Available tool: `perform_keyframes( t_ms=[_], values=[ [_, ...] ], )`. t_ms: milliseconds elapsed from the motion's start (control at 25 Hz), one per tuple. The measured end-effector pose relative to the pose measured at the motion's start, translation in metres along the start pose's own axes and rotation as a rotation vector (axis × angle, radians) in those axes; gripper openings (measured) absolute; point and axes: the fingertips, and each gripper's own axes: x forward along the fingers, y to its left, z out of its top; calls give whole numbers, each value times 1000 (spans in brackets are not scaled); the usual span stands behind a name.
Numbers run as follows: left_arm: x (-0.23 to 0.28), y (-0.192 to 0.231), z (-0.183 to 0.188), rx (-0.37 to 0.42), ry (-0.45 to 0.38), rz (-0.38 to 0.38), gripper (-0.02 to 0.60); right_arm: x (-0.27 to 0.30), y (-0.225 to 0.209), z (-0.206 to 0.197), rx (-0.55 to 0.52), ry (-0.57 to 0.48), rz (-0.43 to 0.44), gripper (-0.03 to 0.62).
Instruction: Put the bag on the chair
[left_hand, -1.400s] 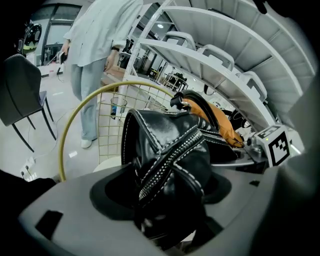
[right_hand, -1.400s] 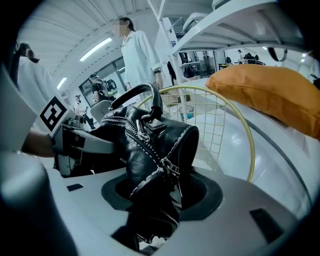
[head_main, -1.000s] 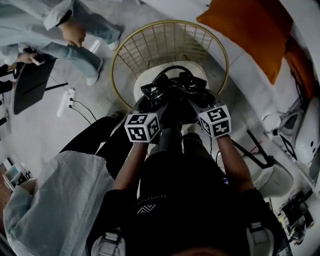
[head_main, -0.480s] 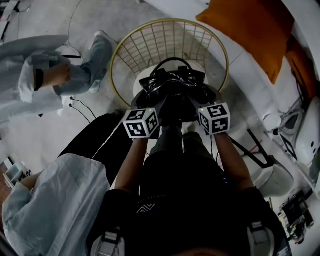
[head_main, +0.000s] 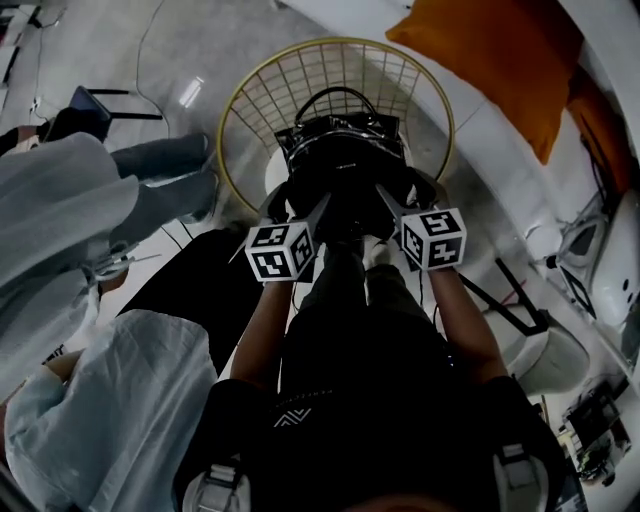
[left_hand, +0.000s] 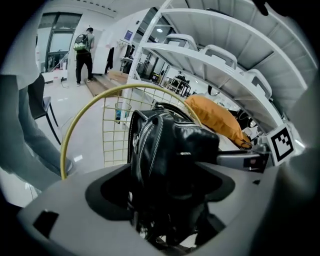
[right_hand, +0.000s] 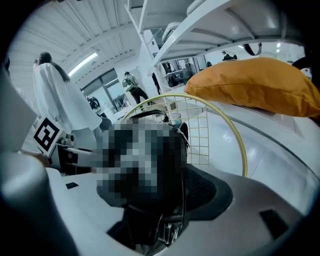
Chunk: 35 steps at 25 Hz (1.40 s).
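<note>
Since a second ago the bag (head_main: 340, 150) has gone from slumped right at my tips to standing upright further back on the seat. A person in pale clothes (head_main: 70, 210) has also drifted in closer off my left side. My 2 tools have just been opening their jaws. On the left gripper (head_main: 300, 205) they're spread wide, with the black bag's lower end between them but not squeezed. Same deal for the right gripper (head_main: 400, 195), wide apart at the bag's other side. Just past my tips the bag sits on the chair (head_main: 236, 120), its handle arching up against the gold wire back. Beyond that, off to my right, there's an orange cushion (head_main: 480, 60).
</note>
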Motion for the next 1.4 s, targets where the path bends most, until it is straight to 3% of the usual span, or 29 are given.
perform_keyframes(
  t_ms=[200, 240, 400, 440, 480, 520, 600, 1400],
  values=[
    [-4, -5, -7, -14, -2, -6, 389, -4, 6, -5, 20, -3, 14, 264],
    [-5, -8, -7, -15, -3, -13, 361, -5, 8, -7, 28, -3, 18, 264],
    [-11, -17, -3, -5, -32, -29, 90, -11, 22, -12, 25, -3, 48, 261],
    [-12, -20, -3, 1, -33, -31, 53, -13, 23, -12, 17, -6, 45, 235],
    [-12, -23, -4, 7, -29, -33, 17, -16, 22, -12, 9, -12, 35, 109],
    [-13, -25, -5, 13, -23, -35, 14, -18, 21, -11, 2, -19, 25, 60],
    [-13, -31, -7, 26, -13, -40, 11, -23, 21, -10, -5, -27, 22, 49],
    [-40, -85, -32, 80, -8, -51, 11, -81, 27, -26, -34, -84, 21, 44]
  ],
)
